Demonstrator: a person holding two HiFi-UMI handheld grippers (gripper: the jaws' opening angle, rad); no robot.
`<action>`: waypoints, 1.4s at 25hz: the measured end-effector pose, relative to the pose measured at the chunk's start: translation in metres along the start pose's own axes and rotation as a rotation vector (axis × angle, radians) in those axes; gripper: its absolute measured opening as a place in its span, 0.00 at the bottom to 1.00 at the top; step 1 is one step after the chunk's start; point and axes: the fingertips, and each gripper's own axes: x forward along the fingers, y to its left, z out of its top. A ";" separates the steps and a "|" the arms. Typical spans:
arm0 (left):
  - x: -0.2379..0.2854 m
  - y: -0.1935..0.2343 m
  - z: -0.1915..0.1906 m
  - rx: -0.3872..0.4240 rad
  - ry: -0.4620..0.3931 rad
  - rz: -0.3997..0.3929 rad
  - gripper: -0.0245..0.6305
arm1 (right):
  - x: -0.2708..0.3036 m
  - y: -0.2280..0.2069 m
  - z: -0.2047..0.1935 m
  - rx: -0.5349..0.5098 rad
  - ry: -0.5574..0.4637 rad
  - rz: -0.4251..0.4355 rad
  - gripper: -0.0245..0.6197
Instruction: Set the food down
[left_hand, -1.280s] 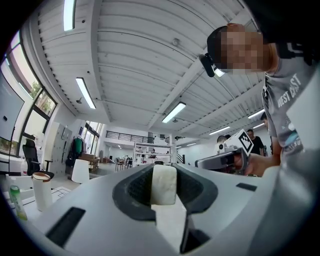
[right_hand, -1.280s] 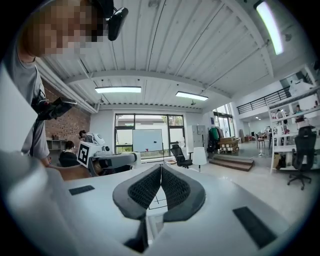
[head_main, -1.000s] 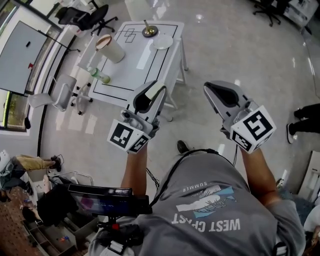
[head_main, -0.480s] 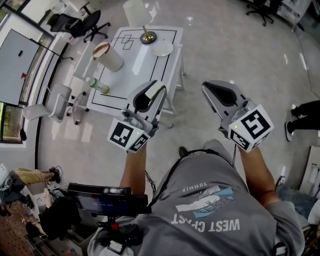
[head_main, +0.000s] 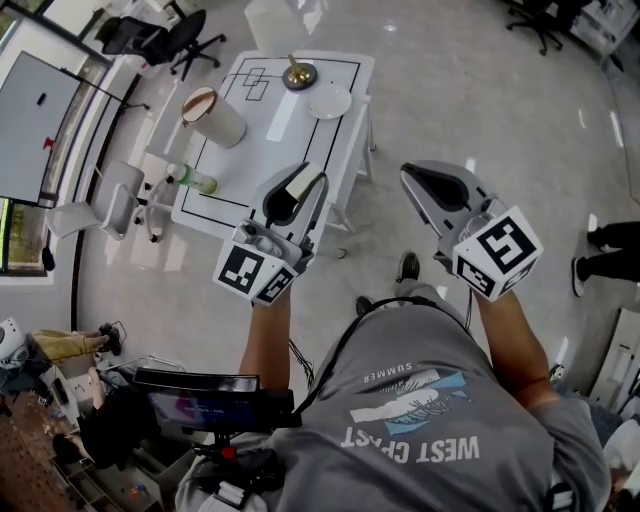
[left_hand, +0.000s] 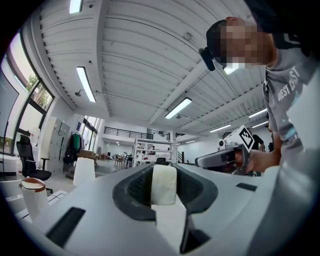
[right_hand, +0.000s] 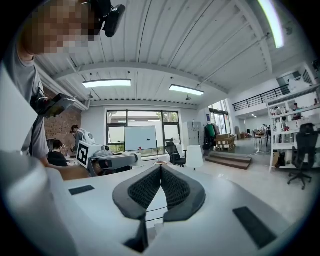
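A pale cream block of food (left_hand: 164, 184) is pinched between the dark pads of my left gripper (left_hand: 164, 172), which is shut on it. In the head view that food (head_main: 309, 181) shows at the left gripper (head_main: 303, 184), held in the air over the floor just short of the white table (head_main: 268, 145). My right gripper (head_main: 420, 178) hangs level with it to the right. Its jaws (right_hand: 161, 168) meet with nothing between them. A small white plate (head_main: 329, 100) lies near the table's far right side.
The table also bears a lying paper cup (head_main: 213, 116), a green bottle (head_main: 194, 180) at its left edge and a brass dish (head_main: 298, 73) at the back. Office chairs (head_main: 172, 33) stand beyond. The person's shoe (head_main: 408, 267) is on the floor below.
The table has slid slightly lower and nearer in the head view, and the person's foot has stepped forward. Both grippers keep their pose and the food stays gripped.
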 end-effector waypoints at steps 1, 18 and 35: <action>0.007 0.004 0.000 0.000 0.001 0.010 0.19 | 0.003 -0.008 0.002 -0.001 0.001 0.009 0.05; 0.125 0.058 -0.026 0.036 0.067 0.154 0.19 | 0.034 -0.139 0.008 -0.002 -0.002 0.134 0.05; 0.200 0.161 -0.119 -0.007 0.210 0.189 0.19 | 0.062 -0.197 -0.017 0.040 0.071 0.087 0.05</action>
